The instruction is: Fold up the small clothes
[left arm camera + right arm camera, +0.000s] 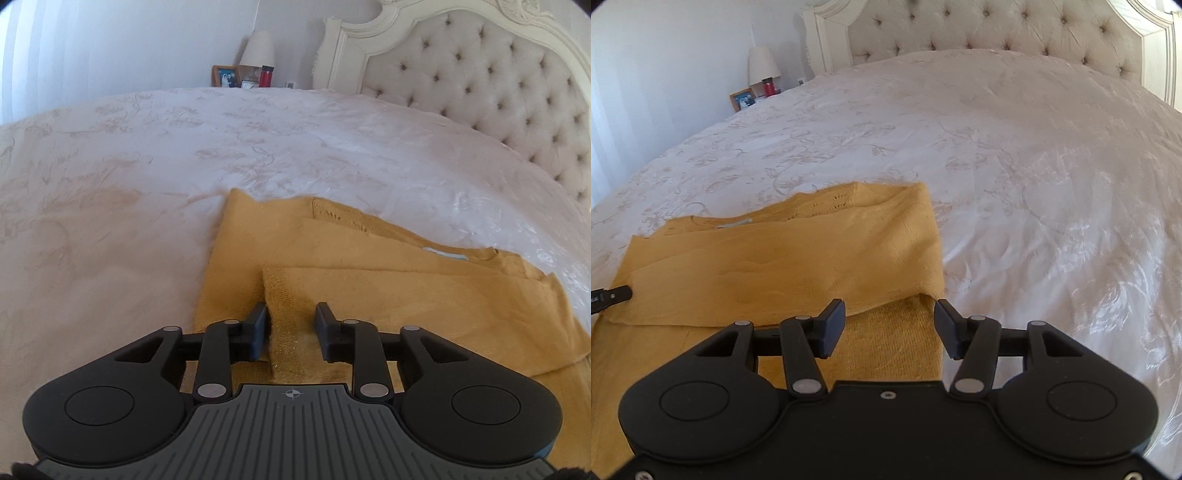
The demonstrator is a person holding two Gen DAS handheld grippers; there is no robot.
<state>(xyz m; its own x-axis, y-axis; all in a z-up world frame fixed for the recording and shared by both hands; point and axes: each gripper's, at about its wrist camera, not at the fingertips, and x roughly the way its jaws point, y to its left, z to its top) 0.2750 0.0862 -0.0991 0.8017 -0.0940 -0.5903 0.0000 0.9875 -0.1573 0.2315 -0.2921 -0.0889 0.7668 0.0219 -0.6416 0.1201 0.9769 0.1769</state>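
While you worked this fold: both claws sat low at the near edge of the yellow sweater (369,295), which lay flat on the white bedspread (147,221)
Sweater: it was already folded in part, with a layer doubled over the body and the neckline label (443,254) showing toward the headboard (498,92)
Left claw (291,325): its jaws stood apart and gripped nothing, straddling the corner of the folded-over flap
Right claw (890,326): its jaws were also apart and empty, over the right-hand corner where the top layer met the knit beneath
Step in hand, as I judged it: you were about to pinch the two near corners and carry them up toward the neckline
How to do it well: you needed to take every layer at each corner, close both claws at matching points, lift level, and lay the edge down square
Risk: a single-layer pinch would have let the flap slide and skew
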